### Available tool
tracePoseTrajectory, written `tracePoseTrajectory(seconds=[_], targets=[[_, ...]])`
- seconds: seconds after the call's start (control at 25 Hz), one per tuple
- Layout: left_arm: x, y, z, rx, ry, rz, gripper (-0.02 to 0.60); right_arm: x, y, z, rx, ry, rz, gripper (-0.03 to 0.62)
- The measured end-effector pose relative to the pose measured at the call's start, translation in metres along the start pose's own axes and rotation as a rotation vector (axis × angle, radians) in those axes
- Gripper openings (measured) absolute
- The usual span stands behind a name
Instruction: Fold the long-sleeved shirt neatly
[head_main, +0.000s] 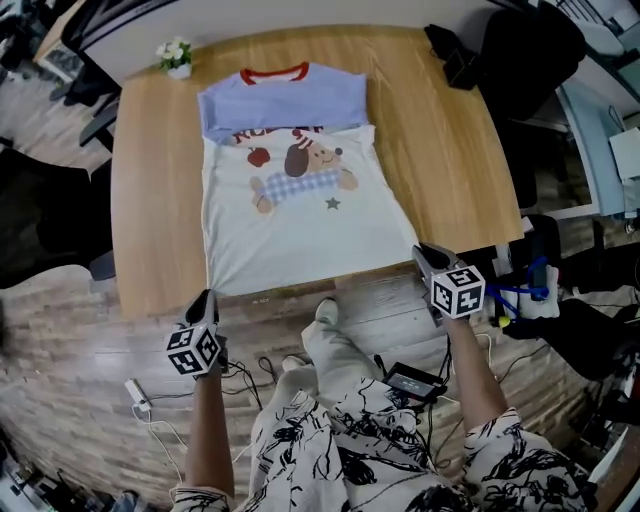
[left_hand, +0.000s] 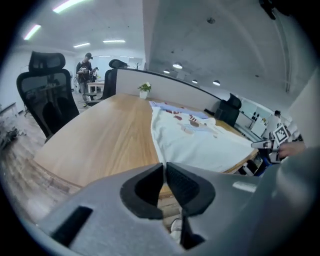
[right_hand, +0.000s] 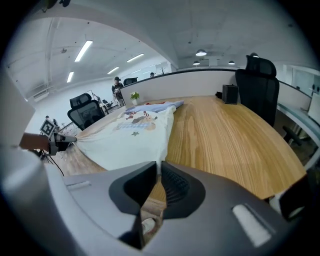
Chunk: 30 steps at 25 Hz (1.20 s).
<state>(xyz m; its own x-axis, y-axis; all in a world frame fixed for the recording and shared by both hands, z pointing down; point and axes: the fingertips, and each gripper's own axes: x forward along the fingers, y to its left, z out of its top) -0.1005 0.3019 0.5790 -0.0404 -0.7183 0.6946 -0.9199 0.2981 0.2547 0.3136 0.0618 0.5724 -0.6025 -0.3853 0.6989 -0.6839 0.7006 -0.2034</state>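
Note:
A white long-sleeved shirt (head_main: 290, 200) with a dog print lies flat on the wooden table (head_main: 150, 200). Its blue sleeves are folded across the chest below the red collar. My left gripper (head_main: 208, 297) is at the hem's near left corner, at the table's front edge, and is shut on that corner. In the left gripper view the shirt (left_hand: 200, 142) runs down into the closed jaws of the left gripper (left_hand: 164, 165). My right gripper (head_main: 420, 250) is shut on the hem's near right corner. In the right gripper view the cloth (right_hand: 130, 135) ends at the right gripper (right_hand: 159, 164).
A small flower pot (head_main: 176, 55) stands at the table's far left corner and a black object (head_main: 450, 50) at the far right. A black office chair (head_main: 530, 60) stands beyond the right end. Cables and a power strip (head_main: 137, 395) lie on the floor by my legs.

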Motion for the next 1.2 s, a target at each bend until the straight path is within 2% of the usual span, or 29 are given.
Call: tracePoseTrajectory(seconds=[0.16, 0.24, 0.44, 0.56, 0.72, 0.92, 1.2], targets=[[-0.026, 0.014, -0.019, -0.053, -0.013, 0.009, 0.026, -0.007, 0.021, -0.034, 0.010, 0.042, 0.037, 0.043], [-0.033, 0.021, -0.026, -0.079, -0.028, 0.010, 0.026, -0.009, 0.032, -0.048, 0.048, 0.047, 0.063, 0.043], [-0.034, 0.029, -0.036, -0.071, 0.004, 0.018, 0.026, -0.009, 0.038, -0.072, 0.192, 0.044, 0.095, 0.043], [-0.035, 0.022, -0.027, -0.063, -0.005, -0.003, 0.026, -0.016, 0.035, -0.063, 0.200, 0.021, 0.095, 0.043], [-0.052, 0.009, 0.019, -0.078, -0.105, -0.031, 0.025, -0.031, 0.038, -0.024, 0.172, -0.050, 0.126, 0.041], [-0.066, -0.005, 0.099, -0.071, -0.231, -0.057, 0.025, -0.060, 0.034, 0.056, 0.101, -0.182, 0.148, 0.041], [-0.065, -0.015, 0.218, 0.012, -0.351, -0.080, 0.025, -0.073, 0.025, 0.180, -0.020, -0.317, 0.164, 0.041]])
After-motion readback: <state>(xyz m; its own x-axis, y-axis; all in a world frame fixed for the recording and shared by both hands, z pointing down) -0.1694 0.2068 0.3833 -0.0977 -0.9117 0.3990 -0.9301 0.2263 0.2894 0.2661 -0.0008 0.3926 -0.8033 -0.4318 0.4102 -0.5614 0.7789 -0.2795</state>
